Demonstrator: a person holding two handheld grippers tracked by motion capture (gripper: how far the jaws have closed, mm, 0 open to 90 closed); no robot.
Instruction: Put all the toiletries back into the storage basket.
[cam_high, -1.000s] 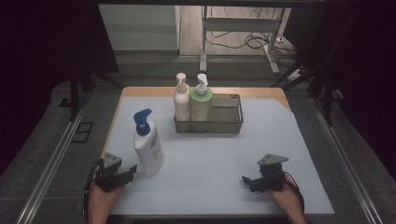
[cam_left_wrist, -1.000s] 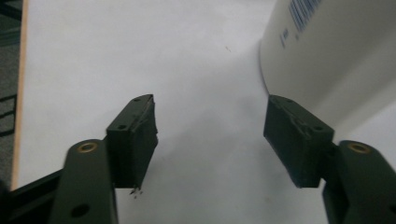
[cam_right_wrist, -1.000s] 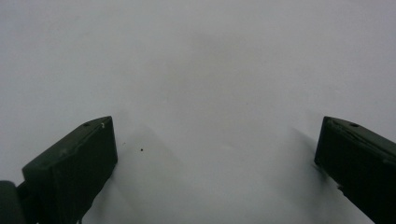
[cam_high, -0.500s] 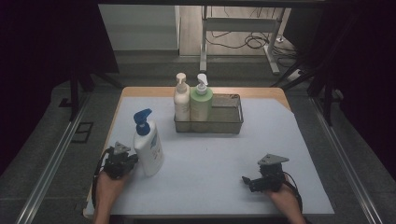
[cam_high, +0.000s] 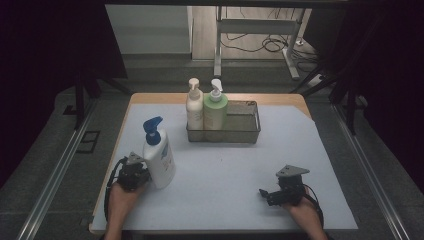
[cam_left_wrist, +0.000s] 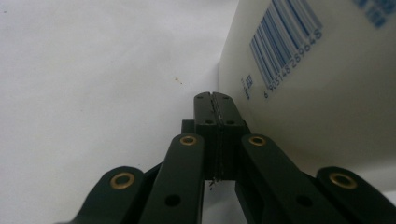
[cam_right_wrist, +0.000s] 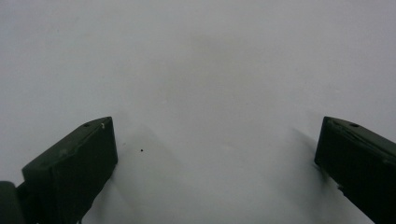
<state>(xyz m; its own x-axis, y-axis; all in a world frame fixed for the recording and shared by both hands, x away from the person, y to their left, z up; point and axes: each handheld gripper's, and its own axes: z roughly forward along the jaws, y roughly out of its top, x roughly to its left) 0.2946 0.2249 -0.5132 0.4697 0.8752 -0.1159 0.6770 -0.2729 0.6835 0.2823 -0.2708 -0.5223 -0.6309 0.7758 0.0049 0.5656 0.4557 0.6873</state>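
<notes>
Left gripper (cam_left_wrist: 215, 100) jaws pressed together on nothing beside white pump bottle (cam_high: 158, 156), barcode readable in left gripper view, right gripper (cam_right_wrist: 215, 140) jaws wide apart over bare mat (cam_high: 225, 165), wire basket (cam_high: 245, 131) with two bottles behind.

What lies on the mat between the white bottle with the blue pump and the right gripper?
Nothing: in the high view the stretch of white mat between the white bottle and the right gripper is bare.
</notes>
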